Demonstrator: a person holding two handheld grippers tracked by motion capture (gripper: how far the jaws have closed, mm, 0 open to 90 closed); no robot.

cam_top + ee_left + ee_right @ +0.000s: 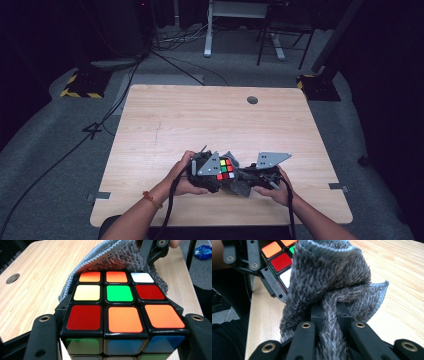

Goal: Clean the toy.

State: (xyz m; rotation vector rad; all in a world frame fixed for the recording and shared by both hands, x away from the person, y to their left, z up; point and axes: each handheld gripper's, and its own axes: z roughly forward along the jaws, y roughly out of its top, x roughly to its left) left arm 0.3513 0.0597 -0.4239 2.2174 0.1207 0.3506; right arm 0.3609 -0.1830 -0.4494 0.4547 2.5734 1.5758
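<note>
A scrambled Rubik's cube (225, 169) sits between the jaws of my left gripper (204, 172), near the table's front edge. In the left gripper view the cube (120, 293) shows red, orange, green, yellow and white stickers, and my left gripper (120, 330) is shut on its sides. A grey fluffy cloth (117, 257) lies against the cube's far edge. In the right gripper view my right gripper (332, 312) is shut on a bunched fold of this cloth (329, 272), which drapes over a corner of the cube (278, 261). In the high view the right gripper (250, 181) points left towards the cube.
The wooden table (200, 115) has a round cable hole (252, 100) at the back. Cables and yellow-black striped bases (82, 85) lie on the grey floor behind it. A blue packet (203, 252) lies on the floor beside the table.
</note>
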